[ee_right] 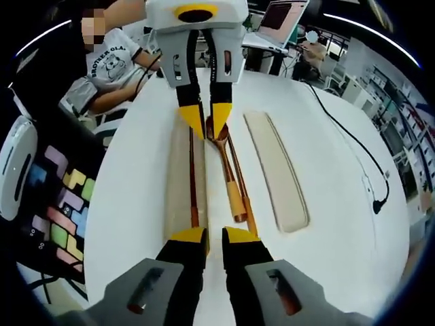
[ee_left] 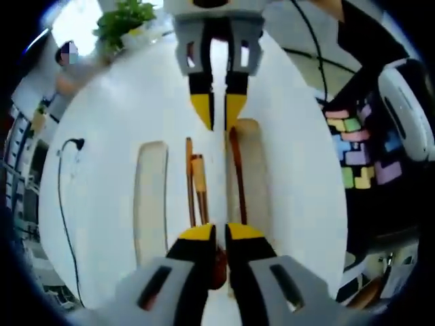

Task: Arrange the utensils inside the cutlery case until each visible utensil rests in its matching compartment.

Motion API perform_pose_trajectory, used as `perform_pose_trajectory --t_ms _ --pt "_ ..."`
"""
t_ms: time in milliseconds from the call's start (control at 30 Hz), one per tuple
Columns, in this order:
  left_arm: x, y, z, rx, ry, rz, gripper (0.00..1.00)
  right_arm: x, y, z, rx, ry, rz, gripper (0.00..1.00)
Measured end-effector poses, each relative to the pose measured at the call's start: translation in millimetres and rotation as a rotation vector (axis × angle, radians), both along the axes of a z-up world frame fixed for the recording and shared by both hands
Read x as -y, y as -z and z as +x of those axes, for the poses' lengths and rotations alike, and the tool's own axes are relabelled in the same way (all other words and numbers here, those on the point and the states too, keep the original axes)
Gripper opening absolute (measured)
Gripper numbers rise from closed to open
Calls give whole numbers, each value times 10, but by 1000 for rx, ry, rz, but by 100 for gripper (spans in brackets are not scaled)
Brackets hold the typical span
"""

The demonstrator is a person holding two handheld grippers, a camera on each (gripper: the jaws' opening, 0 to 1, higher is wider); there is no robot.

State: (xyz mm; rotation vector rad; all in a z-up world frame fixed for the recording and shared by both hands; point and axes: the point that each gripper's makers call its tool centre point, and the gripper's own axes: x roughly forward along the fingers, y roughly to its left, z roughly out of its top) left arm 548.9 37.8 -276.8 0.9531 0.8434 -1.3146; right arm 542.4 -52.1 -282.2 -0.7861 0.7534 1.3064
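Nearest us, our left gripper (ee_left: 216, 233) held its jaws narrow over the brown spoon's bowl (ee_left: 219, 266), gripping nothing we could confirm. Our right gripper (ee_right: 215, 236), jaws equally narrow, faced it across the white table (ee_right: 136, 197). Copper chopsticks (ee_right: 193, 178) lay in the beige cutlery case (ee_right: 178, 170); the beige lid (ee_right: 275, 170) rested well apart.

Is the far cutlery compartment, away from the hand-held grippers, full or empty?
Empty. In the right gripper view, that compartment shows only its bare beige floor; the wooden spoon lies outside it, between the compartments.
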Motion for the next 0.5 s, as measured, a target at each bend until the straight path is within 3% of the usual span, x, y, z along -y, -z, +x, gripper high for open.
perform_pose_trajectory --t_ms 500 --pt "2 186 285 25 -21 51 7 57 34 343 55 21 -24 9"
